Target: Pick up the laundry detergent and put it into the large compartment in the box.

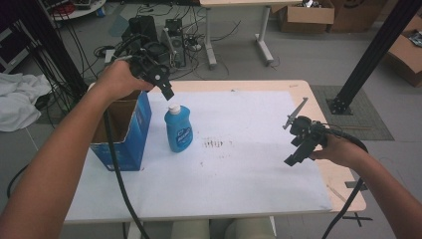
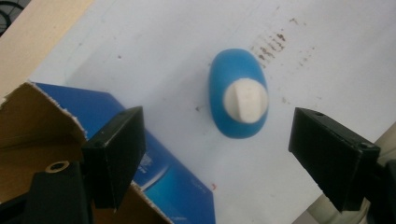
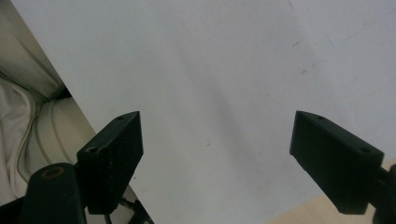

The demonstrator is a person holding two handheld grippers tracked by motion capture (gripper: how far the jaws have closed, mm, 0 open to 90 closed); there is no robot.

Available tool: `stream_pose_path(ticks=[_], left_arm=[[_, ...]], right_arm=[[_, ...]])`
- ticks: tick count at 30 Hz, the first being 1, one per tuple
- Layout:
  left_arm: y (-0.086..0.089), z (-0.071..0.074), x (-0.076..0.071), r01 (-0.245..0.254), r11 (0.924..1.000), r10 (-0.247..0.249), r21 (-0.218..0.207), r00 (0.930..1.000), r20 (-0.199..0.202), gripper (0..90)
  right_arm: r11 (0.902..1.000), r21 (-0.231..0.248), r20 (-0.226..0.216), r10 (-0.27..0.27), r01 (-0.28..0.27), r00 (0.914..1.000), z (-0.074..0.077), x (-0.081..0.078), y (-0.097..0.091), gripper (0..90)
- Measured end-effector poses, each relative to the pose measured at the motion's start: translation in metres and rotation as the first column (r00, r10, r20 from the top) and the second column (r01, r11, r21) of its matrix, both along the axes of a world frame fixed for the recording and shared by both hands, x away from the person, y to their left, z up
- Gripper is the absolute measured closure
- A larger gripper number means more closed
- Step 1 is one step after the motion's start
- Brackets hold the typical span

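Note:
A blue bottle (image 1: 178,129) with a white cap stands upright on the white sheet (image 1: 249,164), just right of an open blue cardboard box (image 1: 124,132). My left gripper (image 1: 166,89) hangs above and slightly behind the bottle, pointing down, open and holding nothing. From above, in the left gripper view, the bottle (image 2: 239,99) lies between my wide-apart jaws, with the box (image 2: 56,135) at the lower left. My right gripper (image 1: 294,155) hovers open over the sheet's right part, nothing between its jaws; its own view looks down on bare white sheet (image 3: 224,84).
The wooden table (image 1: 328,169) edge shows along the right and back. Brown smudges (image 1: 214,144) mark the sheet's middle. Black cables trail from both grippers. Off the table: a black post (image 1: 370,55), cardboard boxes and electronics on the floor, white cloth (image 1: 17,99) at left.

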State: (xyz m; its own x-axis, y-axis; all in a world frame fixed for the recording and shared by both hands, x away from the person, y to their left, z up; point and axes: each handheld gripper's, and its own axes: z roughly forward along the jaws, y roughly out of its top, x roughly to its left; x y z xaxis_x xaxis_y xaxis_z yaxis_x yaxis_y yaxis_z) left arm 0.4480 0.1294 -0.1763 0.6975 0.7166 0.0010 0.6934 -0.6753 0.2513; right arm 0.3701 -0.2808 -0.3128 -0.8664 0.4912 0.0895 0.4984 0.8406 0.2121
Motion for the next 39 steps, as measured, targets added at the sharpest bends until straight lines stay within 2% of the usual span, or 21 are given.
stream_pose_path(ticks=[6,11,22,32,33,39], left_arm=[[-0.009,-0.003,-0.002,-0.004,1.0,0.004,-0.006,0.9999,-0.011,19.8],[-0.019,-0.01,-0.004,-0.013,0.9999,0.013,0.005,0.9997,-0.023,19.6],[-0.026,-0.02,-0.004,-0.005,0.9998,0.006,0.018,0.9993,-0.037,19.6],[-0.033,-0.036,0.0,-0.005,0.9998,0.006,0.021,0.9976,-0.068,19.6],[-0.036,-0.041,0.001,-0.008,0.9995,0.01,0.031,0.9967,-0.081,19.6],[-0.04,-0.05,0.003,-0.003,0.9992,0.007,0.039,0.9951,-0.099,19.6]], right_arm=[[1.0,0.001,-0.004,-0.003,0.003,1.0,-0.002,-0.001,0.0,17.2],[1.0,0.006,0.0,-0.003,0.003,1.0,-0.002,-0.002,-0.002,17.2],[0.9999,0.007,-0.002,-0.009,0.009,1.0,-0.003,-0.004,-0.005,17.2],[1.0,0.008,0.001,-0.002,0.002,1.0,-0.005,-0.004,-0.005,17.2],[1.0,0.009,0.004,0.003,-0.003,1.0,-0.006,-0.004,-0.005,17.2],[1.0,0.006,-0.002,-0.001,0.001,1.0,-0.006,-0.004,-0.005,17.2]])
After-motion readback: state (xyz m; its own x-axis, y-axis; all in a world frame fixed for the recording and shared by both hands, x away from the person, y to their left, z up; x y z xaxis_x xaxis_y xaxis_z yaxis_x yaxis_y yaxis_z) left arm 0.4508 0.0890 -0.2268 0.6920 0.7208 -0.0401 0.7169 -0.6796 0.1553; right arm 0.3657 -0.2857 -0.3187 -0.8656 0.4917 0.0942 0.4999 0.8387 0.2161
